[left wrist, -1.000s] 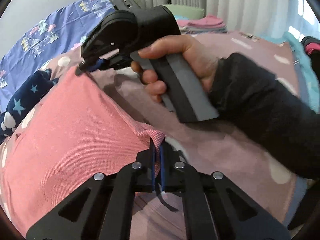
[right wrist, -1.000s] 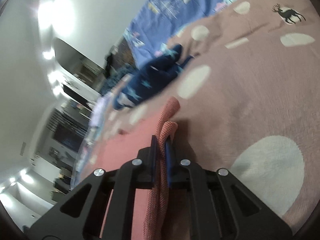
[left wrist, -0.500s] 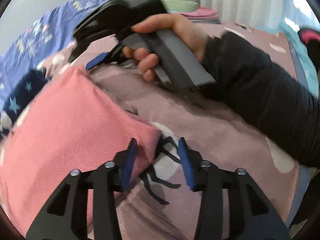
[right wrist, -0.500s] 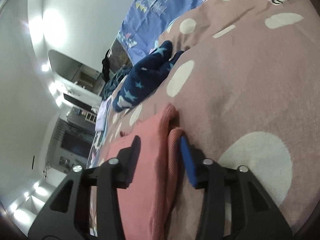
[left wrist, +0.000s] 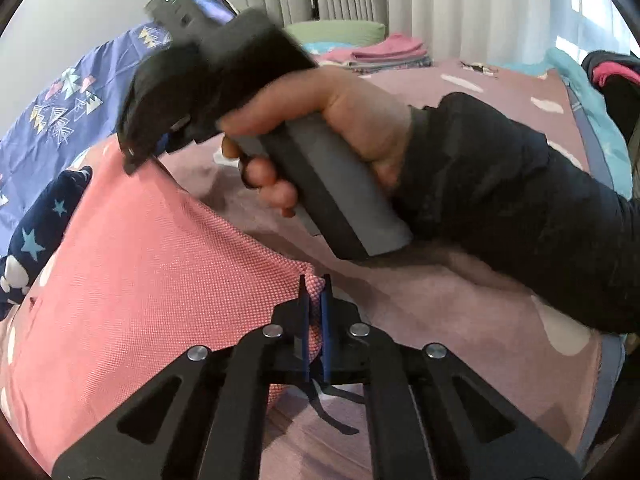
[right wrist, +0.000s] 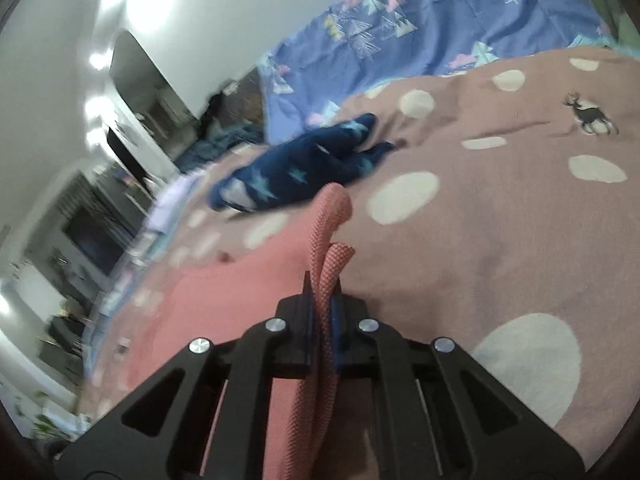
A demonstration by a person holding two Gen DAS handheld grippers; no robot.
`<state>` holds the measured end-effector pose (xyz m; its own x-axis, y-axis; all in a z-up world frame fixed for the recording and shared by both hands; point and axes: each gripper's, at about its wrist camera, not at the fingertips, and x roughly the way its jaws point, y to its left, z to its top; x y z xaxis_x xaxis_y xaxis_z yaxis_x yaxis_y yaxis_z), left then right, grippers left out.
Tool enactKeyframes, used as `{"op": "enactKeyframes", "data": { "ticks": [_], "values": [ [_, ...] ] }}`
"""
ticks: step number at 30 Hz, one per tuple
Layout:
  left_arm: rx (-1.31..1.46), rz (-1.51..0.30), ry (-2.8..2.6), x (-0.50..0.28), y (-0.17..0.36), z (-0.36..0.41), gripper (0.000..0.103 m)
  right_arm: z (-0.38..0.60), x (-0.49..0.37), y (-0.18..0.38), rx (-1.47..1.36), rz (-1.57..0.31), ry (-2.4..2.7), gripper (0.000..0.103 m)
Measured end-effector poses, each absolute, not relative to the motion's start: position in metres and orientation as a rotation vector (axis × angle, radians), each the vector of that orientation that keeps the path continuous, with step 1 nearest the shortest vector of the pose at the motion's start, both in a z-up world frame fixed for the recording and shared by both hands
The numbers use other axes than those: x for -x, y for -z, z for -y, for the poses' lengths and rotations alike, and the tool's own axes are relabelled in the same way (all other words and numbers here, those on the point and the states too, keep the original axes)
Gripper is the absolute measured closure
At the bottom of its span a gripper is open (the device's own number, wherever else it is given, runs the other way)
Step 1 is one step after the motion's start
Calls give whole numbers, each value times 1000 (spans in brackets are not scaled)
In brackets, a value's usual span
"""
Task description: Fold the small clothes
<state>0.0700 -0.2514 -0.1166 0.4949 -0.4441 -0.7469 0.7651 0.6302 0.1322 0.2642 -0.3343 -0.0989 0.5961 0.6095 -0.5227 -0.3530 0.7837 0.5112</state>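
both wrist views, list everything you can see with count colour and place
pink garment: one, pink, spread on the bedspread, corners pinched in both grippers
navy garment: one, dark blue with pale stars, bunched beyond the pink one
bedspread: one, mauve with cream spots and a deer print, under everything
blue sheet: one, blue with triangle print, behind the bedspread
folded clothes: one stack, pink and grey, far end by the curtains
curtains: white, back wall
left gripper: black, shut on a corner
right gripper: black, shut on a folded edge
right hand: one, dark sleeve

both jaws pinched closed: left gripper (left wrist: 314,292) low, right gripper (right wrist: 322,288) tilted sideways.
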Motion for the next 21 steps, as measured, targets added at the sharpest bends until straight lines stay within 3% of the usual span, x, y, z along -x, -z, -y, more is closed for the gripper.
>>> {"op": "enactKeyframes", "data": {
  "ticks": [4,6,10,13,17,21],
  "values": [
    [-474,-788,774,-79,138,254,98,346,-287,139,-474,-882,-538,97],
    [-460,-795,787,-78,135,254,96,356,-284,133,-494,-833,-492,89],
    [-477,-785,810,-63,131,255,83,367,-275,128,-501,-793,-428,88],
    [-428,-785,818,-59,122,243,79,358,-254,108,-375,-716,-375,88],
    [-377,-760,716,-53,110,199,71,341,-229,86,-270,-659,-385,88],
    [-254,-778,505,-51,102,117,70,316,-211,93,-190,-735,-449,87]
  ]
}}
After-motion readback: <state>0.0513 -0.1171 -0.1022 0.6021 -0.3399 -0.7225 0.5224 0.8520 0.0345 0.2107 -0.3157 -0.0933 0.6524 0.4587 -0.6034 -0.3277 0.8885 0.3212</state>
